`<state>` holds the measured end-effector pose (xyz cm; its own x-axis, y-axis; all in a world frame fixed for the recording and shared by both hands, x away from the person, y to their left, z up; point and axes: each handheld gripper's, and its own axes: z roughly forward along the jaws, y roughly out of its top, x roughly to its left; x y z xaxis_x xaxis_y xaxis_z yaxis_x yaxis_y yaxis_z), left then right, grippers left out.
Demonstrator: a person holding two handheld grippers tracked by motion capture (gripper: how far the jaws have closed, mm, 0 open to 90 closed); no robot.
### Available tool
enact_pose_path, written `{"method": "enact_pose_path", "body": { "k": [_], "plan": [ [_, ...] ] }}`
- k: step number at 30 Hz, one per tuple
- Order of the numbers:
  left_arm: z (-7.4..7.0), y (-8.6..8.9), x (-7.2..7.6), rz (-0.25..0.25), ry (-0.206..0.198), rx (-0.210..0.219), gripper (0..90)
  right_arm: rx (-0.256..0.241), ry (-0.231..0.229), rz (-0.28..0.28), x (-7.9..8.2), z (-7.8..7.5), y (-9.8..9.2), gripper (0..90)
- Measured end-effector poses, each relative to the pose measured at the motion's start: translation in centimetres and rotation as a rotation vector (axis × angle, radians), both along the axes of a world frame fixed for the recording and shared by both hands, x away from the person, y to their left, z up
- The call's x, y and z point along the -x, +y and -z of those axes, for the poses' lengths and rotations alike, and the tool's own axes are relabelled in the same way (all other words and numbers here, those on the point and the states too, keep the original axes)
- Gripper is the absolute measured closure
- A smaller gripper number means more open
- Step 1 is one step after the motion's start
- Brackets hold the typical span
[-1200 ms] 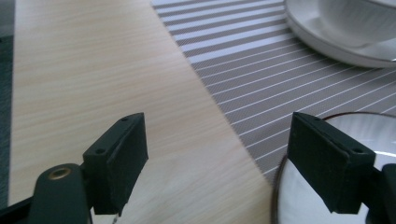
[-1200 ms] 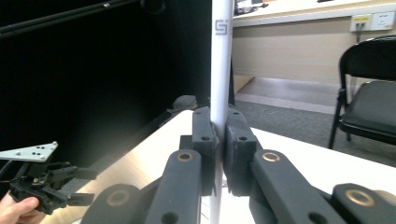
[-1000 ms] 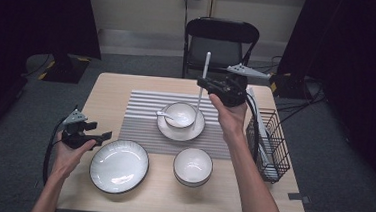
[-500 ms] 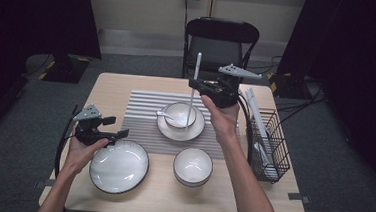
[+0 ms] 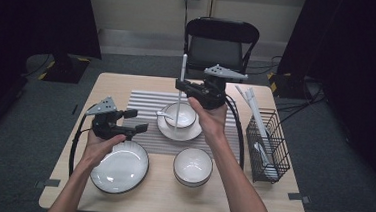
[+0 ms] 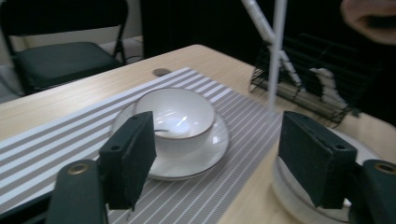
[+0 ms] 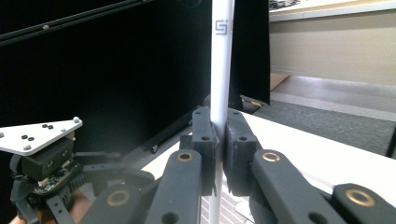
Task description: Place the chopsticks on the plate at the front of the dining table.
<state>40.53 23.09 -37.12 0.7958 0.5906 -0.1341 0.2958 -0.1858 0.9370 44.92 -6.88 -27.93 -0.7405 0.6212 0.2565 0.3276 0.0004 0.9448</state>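
A long white chopstick [image 5: 181,93] stands upright, pinched between the jaws of my right gripper [image 5: 181,87] above the bowl on a saucer [image 5: 181,116]. Its lower tip hangs at the saucer's near edge; I cannot tell if it touches. In the right gripper view the jaws are shut on the chopstick [image 7: 220,70] at mid-length, my right gripper [image 7: 219,140] pointing left. My left gripper [image 5: 137,121] is open and holds nothing, just above the far rim of the flat plate [image 5: 120,166]. In the left gripper view my left gripper [image 6: 224,158] faces the bowl [image 6: 180,116], which holds a spoon.
A second white bowl [image 5: 193,165] sits near the front, right of the plate. A black wire basket [image 5: 268,146] at the right edge holds more white chopsticks and a spoon. A striped mat [image 5: 146,103] lies under the saucer. A black chair [image 5: 220,45] stands behind the table.
My right gripper has carried the chopstick leftward from near the basket to above the bowl on the saucer. My left gripper has moved right, from the table's left edge to the plate's far rim.
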Motion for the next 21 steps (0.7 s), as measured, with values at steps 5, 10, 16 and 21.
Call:
{"method": "enact_pose_path", "body": {
  "k": [5, 10, 16, 21],
  "plan": [
    [0.3, -0.4, 0.2, 0.020, 0.012, 0.022, 31.8, 0.002, 0.011, -0.034, 0.2, 0.7, 1.6, 85.1],
    [0.7, -0.7, 0.3, 0.035, 0.013, 0.023, 34.6, -0.009, 0.020, -0.061, 0.4, 1.3, 2.8, 85.1],
    [1.1, -1.5, 0.6, 0.058, 0.004, 0.034, 44.2, -0.010, 0.026, -0.091, 0.7, 1.9, 4.5, 85.1],
    [1.2, -2.1, 0.6, 0.063, -0.001, 0.050, 59.1, -0.010, 0.026, -0.109, 1.1, 2.1, 5.3, 85.1]
  ]
}}
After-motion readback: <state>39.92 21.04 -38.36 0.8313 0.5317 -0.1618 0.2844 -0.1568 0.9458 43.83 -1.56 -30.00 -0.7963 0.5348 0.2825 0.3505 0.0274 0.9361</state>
